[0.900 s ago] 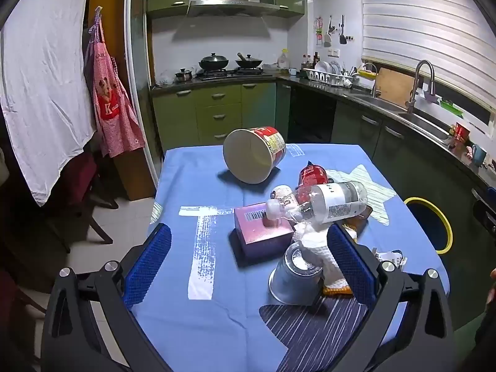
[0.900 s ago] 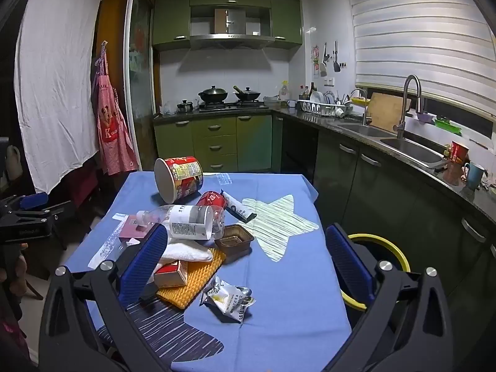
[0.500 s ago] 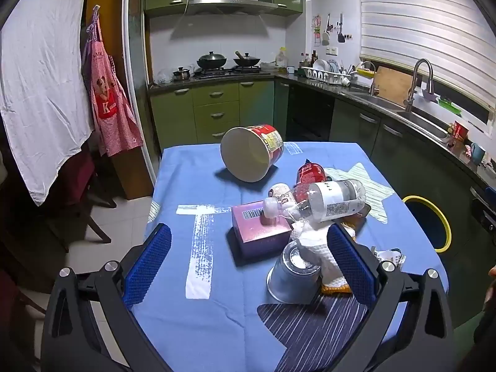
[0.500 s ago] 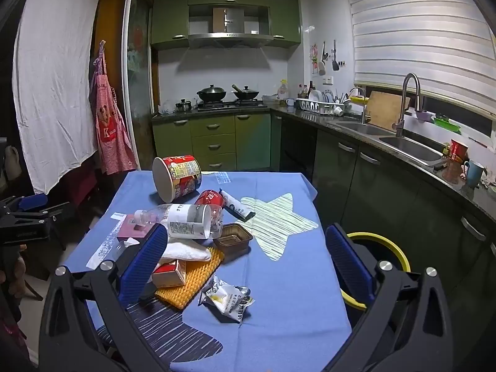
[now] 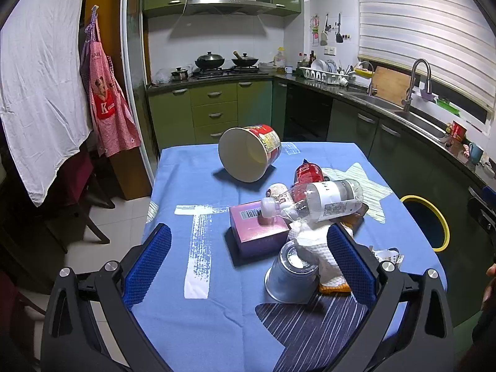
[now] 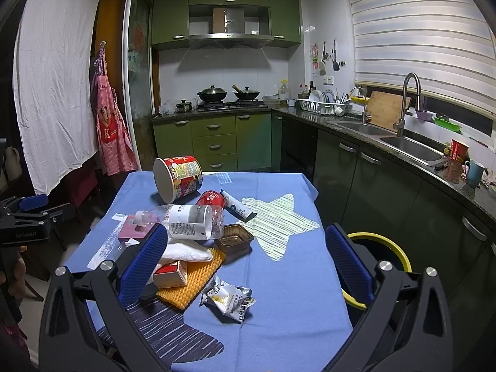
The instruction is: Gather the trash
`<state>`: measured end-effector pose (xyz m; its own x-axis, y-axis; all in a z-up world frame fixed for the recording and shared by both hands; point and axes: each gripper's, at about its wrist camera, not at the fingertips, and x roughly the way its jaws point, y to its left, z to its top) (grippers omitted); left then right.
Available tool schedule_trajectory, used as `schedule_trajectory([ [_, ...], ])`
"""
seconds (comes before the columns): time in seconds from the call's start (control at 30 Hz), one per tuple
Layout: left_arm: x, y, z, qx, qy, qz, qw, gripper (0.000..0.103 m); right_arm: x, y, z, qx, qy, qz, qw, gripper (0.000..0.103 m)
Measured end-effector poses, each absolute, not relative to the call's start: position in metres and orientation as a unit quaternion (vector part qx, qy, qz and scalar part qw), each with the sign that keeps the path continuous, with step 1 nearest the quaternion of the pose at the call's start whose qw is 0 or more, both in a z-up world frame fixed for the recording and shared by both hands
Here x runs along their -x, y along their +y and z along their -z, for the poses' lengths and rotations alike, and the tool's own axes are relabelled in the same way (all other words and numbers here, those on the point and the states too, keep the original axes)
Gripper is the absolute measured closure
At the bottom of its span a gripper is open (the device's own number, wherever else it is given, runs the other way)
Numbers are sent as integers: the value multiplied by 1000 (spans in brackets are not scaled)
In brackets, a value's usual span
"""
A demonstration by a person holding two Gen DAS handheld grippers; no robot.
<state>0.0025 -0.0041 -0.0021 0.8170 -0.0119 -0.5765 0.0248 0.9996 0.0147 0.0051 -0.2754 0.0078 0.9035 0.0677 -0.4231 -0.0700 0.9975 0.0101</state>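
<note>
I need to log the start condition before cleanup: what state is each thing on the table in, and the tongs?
Noodle tub: tipped on its side, empty.
Clear bottle: lying down, capped.
Metal cup: upside down.
Snack wrapper: crumpled.
Brown tray: upright, empty.
Left tongs: open.
Right tongs: open.

— Anything different from a second ago?
— Barely. In the left wrist view the noodle cup [image 5: 249, 158] and the steel cup [image 5: 291, 274] have slid a touch toward 9 o'clock.
— And the background?
— The apron [image 5: 107, 105] has drifted the same way, toward 9 o'clock, in both views.
</note>
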Motion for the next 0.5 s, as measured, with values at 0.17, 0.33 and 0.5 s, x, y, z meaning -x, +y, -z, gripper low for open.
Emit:
schedule_trajectory([
  [0.17, -2, -8, 3, -12, 302, 13, 953, 4, -6, -274, -7, 2, 216, -35, 976, 6],
  [0.33, -2, -9, 0, -10, 304, 16, 952, 4, -7, -274, -6, 1, 217, -36, 976, 6],
  [0.5, -1, -7, 0, -8, 304, 18, 952, 4, -7, -274, -6, 1, 217, -36, 976, 6],
])
